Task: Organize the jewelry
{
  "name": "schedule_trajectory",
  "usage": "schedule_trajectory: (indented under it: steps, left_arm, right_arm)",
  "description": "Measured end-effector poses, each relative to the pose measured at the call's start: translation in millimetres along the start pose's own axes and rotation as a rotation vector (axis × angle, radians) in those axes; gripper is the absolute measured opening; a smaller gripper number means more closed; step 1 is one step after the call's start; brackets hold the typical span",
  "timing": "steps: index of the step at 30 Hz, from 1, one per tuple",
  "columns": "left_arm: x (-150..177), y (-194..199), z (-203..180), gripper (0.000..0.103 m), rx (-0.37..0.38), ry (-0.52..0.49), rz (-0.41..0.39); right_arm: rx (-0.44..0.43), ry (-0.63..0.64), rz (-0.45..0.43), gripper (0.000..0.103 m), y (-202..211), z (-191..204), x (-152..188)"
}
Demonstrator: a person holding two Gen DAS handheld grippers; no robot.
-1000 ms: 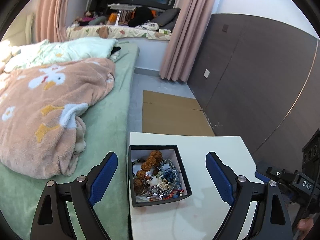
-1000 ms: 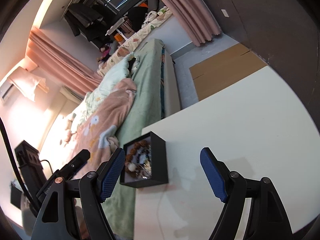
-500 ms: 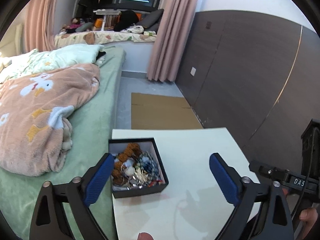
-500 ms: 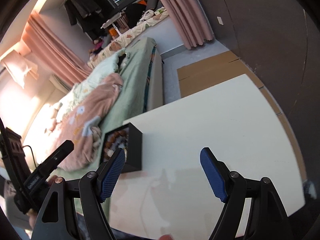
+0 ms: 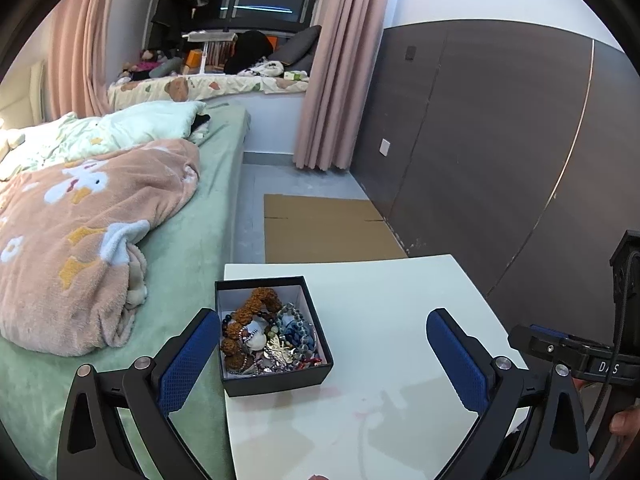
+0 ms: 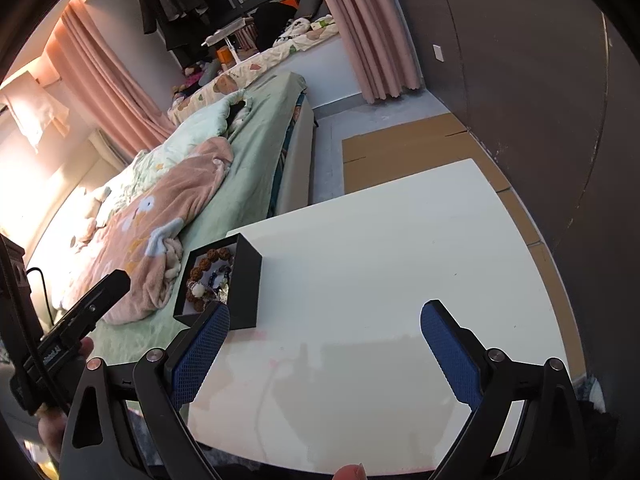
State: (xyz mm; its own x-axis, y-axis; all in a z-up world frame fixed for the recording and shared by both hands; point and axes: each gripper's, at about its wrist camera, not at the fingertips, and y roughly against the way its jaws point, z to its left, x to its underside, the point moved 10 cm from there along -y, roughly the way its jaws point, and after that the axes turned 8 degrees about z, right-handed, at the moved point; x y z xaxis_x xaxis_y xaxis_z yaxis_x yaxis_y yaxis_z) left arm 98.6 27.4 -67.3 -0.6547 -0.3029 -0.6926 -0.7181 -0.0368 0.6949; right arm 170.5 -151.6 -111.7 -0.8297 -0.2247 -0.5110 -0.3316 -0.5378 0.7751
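Note:
An open black box (image 5: 280, 380) sits at the left edge of a white table (image 5: 384, 320). It holds tangled jewelry (image 5: 268, 336): brown bead bracelets, blue beads, silver chains. My left gripper (image 5: 320, 356) is open and empty, hovering just short of the box, its left finger beside the box's left wall. In the right wrist view the box (image 6: 244, 284) stands left of centre with the jewelry (image 6: 208, 276) inside. My right gripper (image 6: 324, 344) is open and empty above the bare table (image 6: 400, 260), to the right of the box.
A bed (image 5: 192, 240) with a green sheet and a peach blanket (image 5: 80, 232) runs along the table's left side. A flat cardboard sheet (image 5: 320, 228) lies on the floor beyond the table. A dark panelled wall (image 5: 500, 140) stands at the right.
Both grippers have shifted and turned. In the left view the box now sits nearer the left finger. The right view has swung to show more of the table top. Both stay open.

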Motion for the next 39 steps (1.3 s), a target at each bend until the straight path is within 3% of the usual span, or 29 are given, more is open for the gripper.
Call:
schedule_trajectory:
  steps: [17, 39]
  left_arm:
    - [-1.7, 9.4, 0.1, 0.103, 0.001, -0.006, -0.024]
    - [-2.1, 11.1, -3.6, 0.103, 0.003, -0.010, -0.033]
  right_arm:
    - [0.005, 0.048, -0.016, 0.097, 9.7, 18.7, 0.1]
    - [0.002, 0.035, -0.029, 0.097, 16.3, 14.3, -2.4]
